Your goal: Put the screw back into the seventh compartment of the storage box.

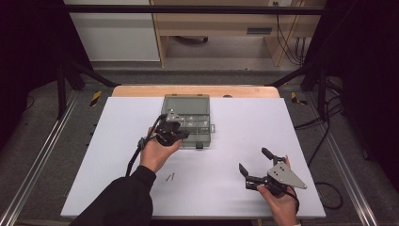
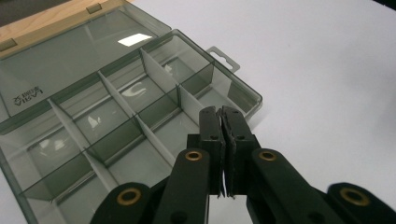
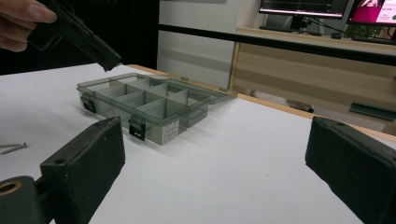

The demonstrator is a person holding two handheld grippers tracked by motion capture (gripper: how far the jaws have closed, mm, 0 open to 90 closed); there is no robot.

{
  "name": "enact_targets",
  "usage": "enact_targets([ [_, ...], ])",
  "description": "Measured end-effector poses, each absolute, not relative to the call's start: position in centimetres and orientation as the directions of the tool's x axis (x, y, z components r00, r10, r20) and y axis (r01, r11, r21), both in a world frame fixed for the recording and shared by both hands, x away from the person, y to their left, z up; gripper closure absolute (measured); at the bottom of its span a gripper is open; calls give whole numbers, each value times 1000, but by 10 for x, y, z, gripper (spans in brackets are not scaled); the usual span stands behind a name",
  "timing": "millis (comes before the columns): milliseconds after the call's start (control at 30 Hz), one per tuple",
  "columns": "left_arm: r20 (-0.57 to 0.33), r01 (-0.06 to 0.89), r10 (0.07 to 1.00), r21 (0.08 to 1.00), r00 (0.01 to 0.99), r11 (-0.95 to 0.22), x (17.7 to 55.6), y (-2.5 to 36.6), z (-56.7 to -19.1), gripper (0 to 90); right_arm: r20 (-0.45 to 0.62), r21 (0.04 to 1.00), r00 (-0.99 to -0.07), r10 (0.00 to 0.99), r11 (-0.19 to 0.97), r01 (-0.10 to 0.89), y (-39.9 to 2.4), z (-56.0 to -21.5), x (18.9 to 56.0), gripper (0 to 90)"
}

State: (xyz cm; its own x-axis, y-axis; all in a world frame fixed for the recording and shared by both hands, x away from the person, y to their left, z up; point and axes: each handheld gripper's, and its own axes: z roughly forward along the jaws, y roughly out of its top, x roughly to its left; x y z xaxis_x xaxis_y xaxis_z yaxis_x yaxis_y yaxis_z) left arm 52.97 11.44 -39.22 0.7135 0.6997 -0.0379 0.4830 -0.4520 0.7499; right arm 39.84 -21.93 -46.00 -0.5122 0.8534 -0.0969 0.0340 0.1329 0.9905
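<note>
Open box (image 1: 204,139) at the far middle of the desk (image 1: 117,141), lid (image 1: 187,103) laid flat behind it, two rows of compartments inside. Looks light and stiff, thin clear plastic: slick, likely to skate on the white surface and to crack under a hard squeeze. Best taken gently by a side wall or the front rim.

Hovering over its near right compartments, left gripper (image 2: 221,122), fingers (image 2: 211,128) pressed shut, with a thin bright sliver between them, too small to call. Down at the near right, right gripper (image 1: 253,159), fingers (image 3: 86,158) spread wide on nothing.

Count: one box, two grippers, two screws (image 1: 170,177) loose on the desk by the left forearm, well apart from the box. Tiny, hard, prone to roll.
</note>
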Motion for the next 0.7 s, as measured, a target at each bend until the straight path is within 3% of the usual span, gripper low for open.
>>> enact_targets([
  [700,-20,485,750,774,661,-406,549,101,-411,877,-101,990,-514,852,136,30,-219,-460,398,47],
])
